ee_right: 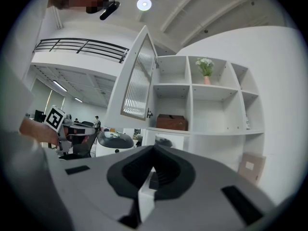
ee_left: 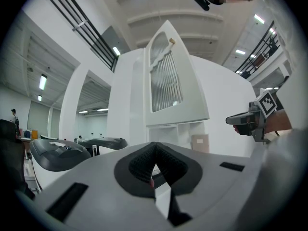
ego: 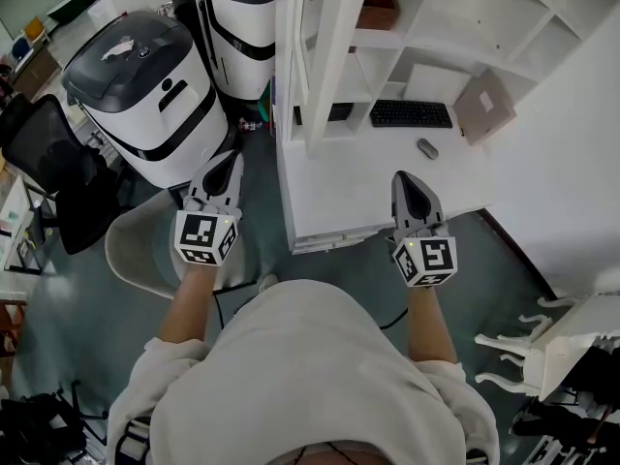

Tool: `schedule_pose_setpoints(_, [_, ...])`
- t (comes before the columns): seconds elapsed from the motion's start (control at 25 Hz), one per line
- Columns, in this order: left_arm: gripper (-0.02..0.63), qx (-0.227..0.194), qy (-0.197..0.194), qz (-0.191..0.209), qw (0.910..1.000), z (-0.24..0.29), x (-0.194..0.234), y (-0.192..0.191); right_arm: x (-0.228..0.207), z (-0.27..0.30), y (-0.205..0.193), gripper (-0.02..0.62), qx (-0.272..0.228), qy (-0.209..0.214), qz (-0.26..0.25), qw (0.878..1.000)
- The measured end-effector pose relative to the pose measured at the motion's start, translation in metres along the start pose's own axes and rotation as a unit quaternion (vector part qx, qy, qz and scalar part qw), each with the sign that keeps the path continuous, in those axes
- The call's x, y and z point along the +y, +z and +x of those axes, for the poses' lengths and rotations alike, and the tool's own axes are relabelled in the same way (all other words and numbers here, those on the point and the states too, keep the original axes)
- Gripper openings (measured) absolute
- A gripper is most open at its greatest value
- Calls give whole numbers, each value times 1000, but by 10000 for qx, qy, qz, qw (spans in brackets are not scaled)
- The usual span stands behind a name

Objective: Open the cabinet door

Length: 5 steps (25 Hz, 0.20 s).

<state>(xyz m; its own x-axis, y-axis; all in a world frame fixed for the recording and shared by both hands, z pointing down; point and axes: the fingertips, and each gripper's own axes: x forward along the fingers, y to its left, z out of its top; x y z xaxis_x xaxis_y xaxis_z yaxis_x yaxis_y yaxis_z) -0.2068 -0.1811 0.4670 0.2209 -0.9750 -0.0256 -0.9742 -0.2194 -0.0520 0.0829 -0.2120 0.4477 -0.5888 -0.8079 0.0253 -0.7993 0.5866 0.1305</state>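
The white cabinet [ego: 320, 177] stands in front of me with its door [ego: 327, 56] swung open toward me. The door's ribbed glass pane [ee_left: 165, 78] shows in the left gripper view, with the handle [ee_left: 170, 42] near its top. In the right gripper view the door [ee_right: 138, 83] hangs left of the bare shelves [ee_right: 207, 107]. My left gripper [ego: 231, 159] is level, left of the cabinet's corner, jaws shut and empty. My right gripper [ego: 404, 178] hovers level over the desk surface, shut on nothing. Neither touches the door.
Two white-and-black machines [ego: 145, 95] stand at the left, with a black office chair [ego: 48, 163] beyond. A keyboard [ego: 411, 113], a mouse [ego: 427, 148] and a brown card [ego: 484, 105] lie on the desk. A brown box [ee_right: 172, 122] and a flower vase [ee_right: 205, 67] sit on shelves.
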Motion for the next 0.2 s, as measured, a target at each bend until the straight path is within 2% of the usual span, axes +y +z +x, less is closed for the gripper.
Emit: schedule_pose_setpoints(0.2, [-2, 12, 8, 1, 10000, -3, 0, -1, 0, -1, -2, 3, 13, -13, 13, 10000])
